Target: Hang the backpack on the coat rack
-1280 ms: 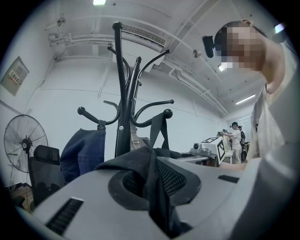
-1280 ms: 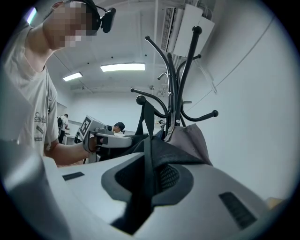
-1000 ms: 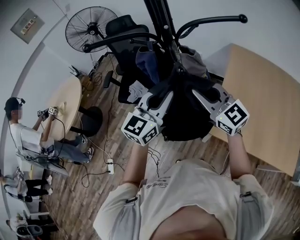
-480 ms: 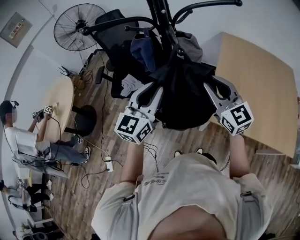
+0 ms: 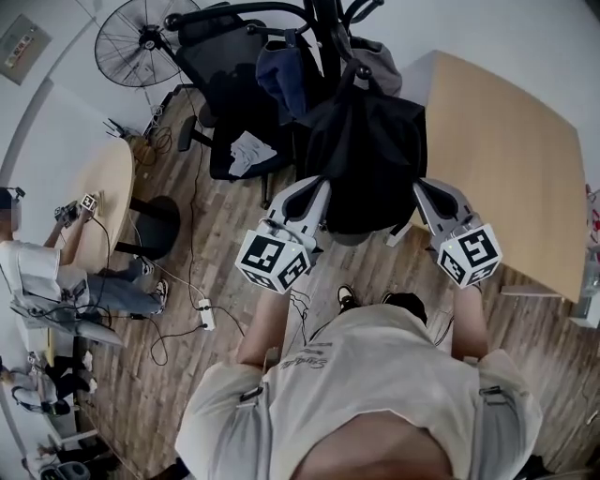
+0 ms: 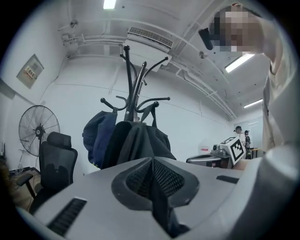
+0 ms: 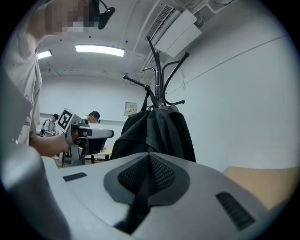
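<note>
1. The backpack [image 5: 370, 155] is shown hung on the coat rack [image 5: 325, 28]. Its black body is draped down against the pole, clear of the wooden floor [image 5: 234, 234].
2. The left gripper [image 5: 312, 190] is held level and pointed at the backpack's lower left side. Its jaws are pressed together, and nothing is caught between them. In the left gripper view, the backpack is seen ahead of the tips, apart from them.
3. The right gripper [image 5: 427, 192] is held level at the backpack's lower right side. Its jaws have just been closing and are brought fully together, with nothing between them. The backpack is again seen ahead, untouched.
4. A dark blue bag [image 5: 281, 80] is hung on the same rack, just beside the backpack.
5. An office chair [image 5: 211, 66] and a standing fan [image 5: 136, 42] are placed behind the rack. A light wooden table [image 5: 506, 159] is set beside the rack. A seated person [image 5: 37, 272] is seen at a round table [image 5: 98, 202], well apart from the rack.
</note>
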